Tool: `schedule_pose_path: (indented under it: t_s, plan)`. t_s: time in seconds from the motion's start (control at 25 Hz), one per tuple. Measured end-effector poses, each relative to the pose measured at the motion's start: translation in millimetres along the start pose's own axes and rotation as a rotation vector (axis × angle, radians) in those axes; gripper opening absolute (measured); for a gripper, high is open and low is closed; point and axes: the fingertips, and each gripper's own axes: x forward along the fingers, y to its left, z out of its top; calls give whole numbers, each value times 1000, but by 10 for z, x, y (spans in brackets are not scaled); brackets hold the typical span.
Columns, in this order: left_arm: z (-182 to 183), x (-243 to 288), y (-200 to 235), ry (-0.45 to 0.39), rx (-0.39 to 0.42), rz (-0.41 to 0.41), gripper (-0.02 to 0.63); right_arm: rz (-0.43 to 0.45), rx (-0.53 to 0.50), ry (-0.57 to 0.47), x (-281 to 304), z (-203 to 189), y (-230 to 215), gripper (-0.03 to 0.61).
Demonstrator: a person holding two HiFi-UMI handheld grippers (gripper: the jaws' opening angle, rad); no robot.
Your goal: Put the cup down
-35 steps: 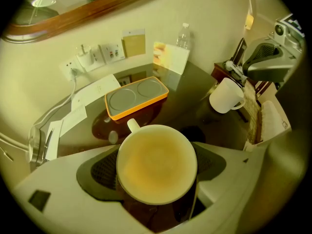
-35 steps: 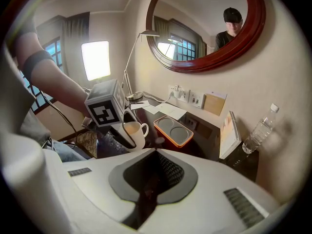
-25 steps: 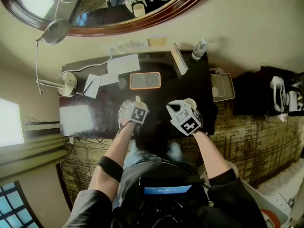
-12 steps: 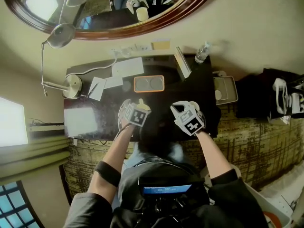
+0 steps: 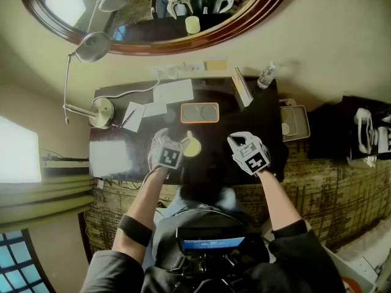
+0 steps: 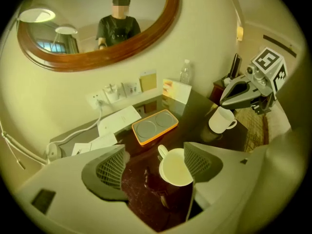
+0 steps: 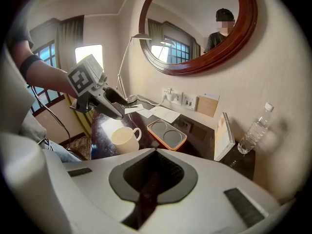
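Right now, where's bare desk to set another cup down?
Front-left desk, between the papers and the front edge, is bare. So is the strip between the orange tray and the upright booklet. Back-left is crowded: lamp base, papers, cable. Centre-front holds the cup.

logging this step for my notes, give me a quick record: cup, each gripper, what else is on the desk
cup: upright on the dark desk, handle toward the orange tray
left gripper: open above the cup, fingers have just been closing, cup between them in view, not gripped
right gripper: shut, nothing held
also on desk: papers, lamp base
task: cup looks set down
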Motion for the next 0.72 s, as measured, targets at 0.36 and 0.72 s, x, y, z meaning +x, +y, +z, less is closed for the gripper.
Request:
schedule_pose_path:
  t_s: [0.36, 0.72]
  plan:
    - [441, -755, 466, -321, -29, 31, 3, -107, 119, -64, -192, 72, -270, 15]
    - [368, -970, 776, -433, -75, 4, 3, -213, 232, -115, -539, -152, -498, 15]
